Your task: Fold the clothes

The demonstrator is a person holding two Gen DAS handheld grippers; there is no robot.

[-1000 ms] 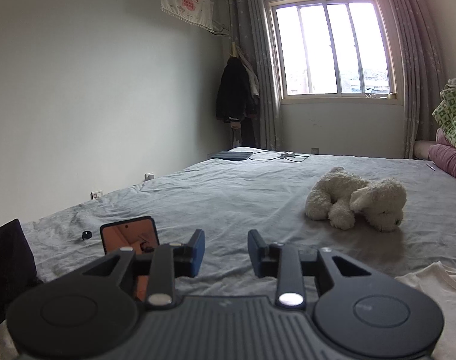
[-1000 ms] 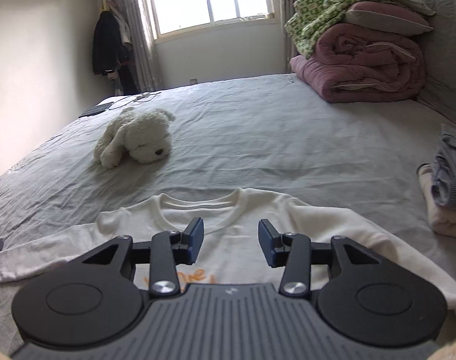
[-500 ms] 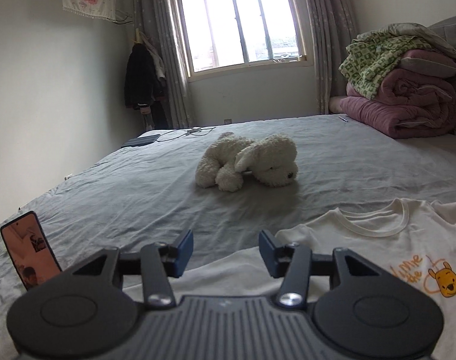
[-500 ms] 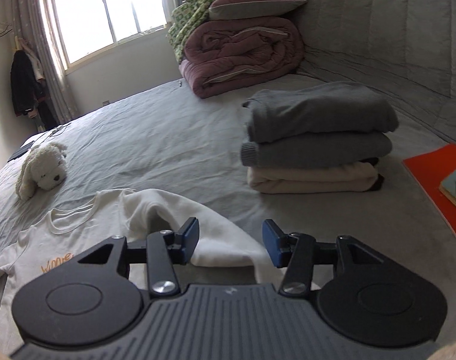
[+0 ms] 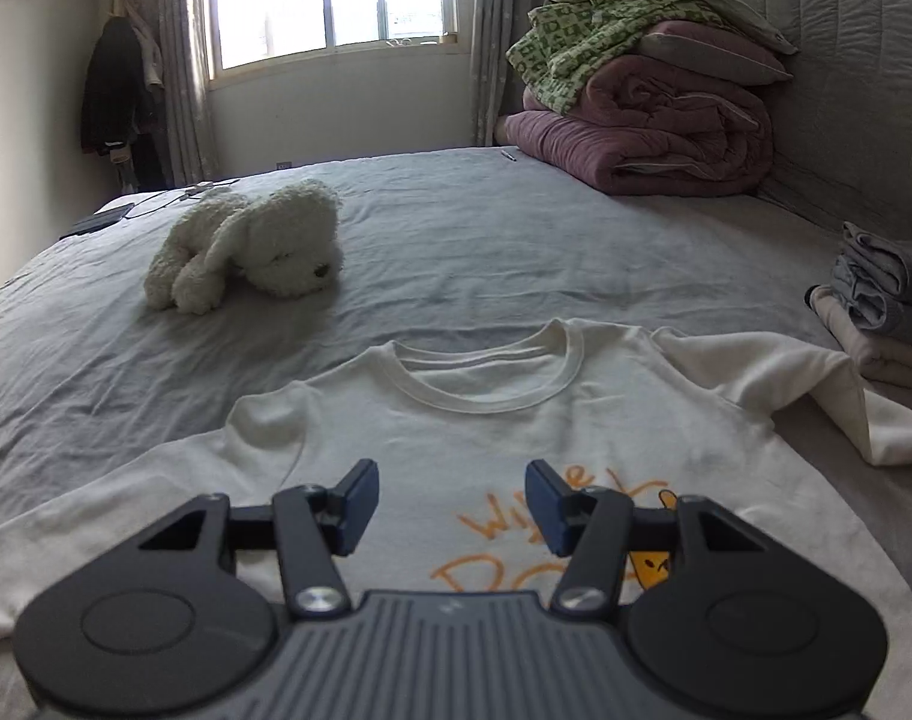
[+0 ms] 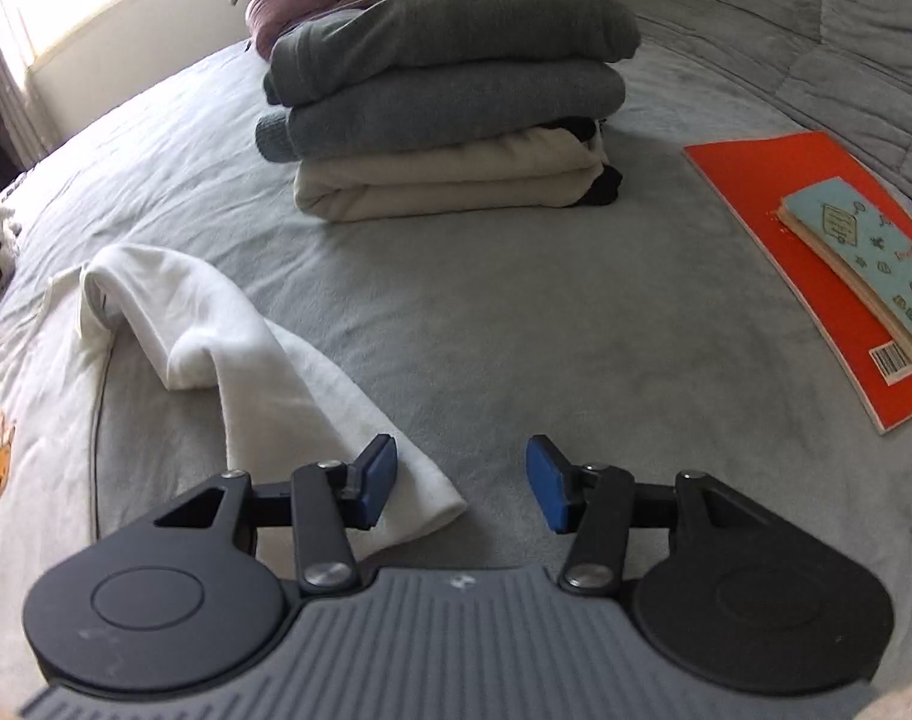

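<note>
A cream sweatshirt with an orange print lies face up and spread out on the grey bed, collar away from me. My left gripper hovers over its chest, jaws opening, nothing between them. In the right wrist view the sweatshirt's right sleeve trails across the bed, bunched near the shoulder. My right gripper stands open just above the cuff end, which lies under the left fingertip; the pads do not press on the cloth.
A stack of folded grey and cream clothes sits beyond the sleeve. An orange book with a teal book on it lies at the right. A white plush dog and rolled quilts lie farther up the bed.
Both grippers swung right and dipped toward the bed. The left view went from the bed's left side to over the sweatshirt, jaws wider. The right went from the collar out to the sleeve's cuff.
</note>
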